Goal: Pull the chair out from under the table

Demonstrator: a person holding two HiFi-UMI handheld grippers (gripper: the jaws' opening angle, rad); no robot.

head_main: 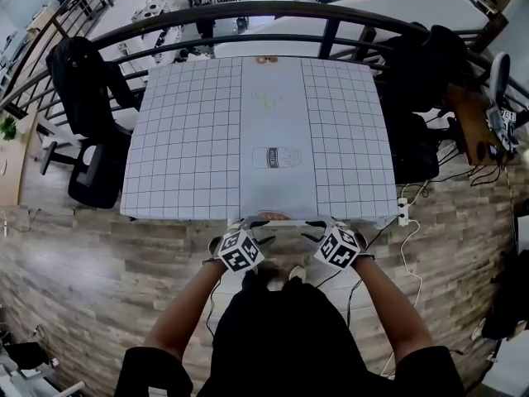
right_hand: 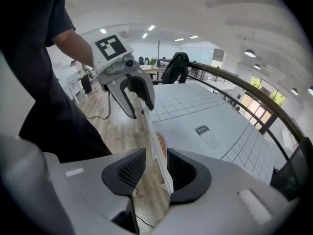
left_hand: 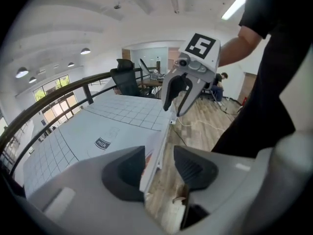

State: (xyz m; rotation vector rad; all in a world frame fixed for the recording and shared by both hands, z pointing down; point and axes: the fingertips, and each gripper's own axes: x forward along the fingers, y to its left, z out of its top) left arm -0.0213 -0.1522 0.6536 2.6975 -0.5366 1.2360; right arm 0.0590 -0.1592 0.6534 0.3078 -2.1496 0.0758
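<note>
A white table point(head_main: 190, 139) with a grid-printed cover stands in front of me. Both grippers are at its near edge. My left gripper point(head_main: 246, 226) is open, and the thin table edge point(left_hand: 155, 153) runs between its dark pads without touching them. My right gripper point(head_main: 322, 226) is also open, straddling the same edge point(right_hand: 157, 148) a little further right. From the left gripper view, the right gripper point(left_hand: 178, 94) shows ahead along the edge; from the right gripper view, the left gripper point(right_hand: 134, 94) does. No chair shows under the table in any view.
A black office chair point(head_main: 91, 172) with a dark jacket stands left of the table. More dark bags or jackets point(head_main: 421, 81) sit at the right. A curved black railing point(head_main: 248, 11) runs behind. A white power strip point(head_main: 402, 212) and cables lie on the wooden floor.
</note>
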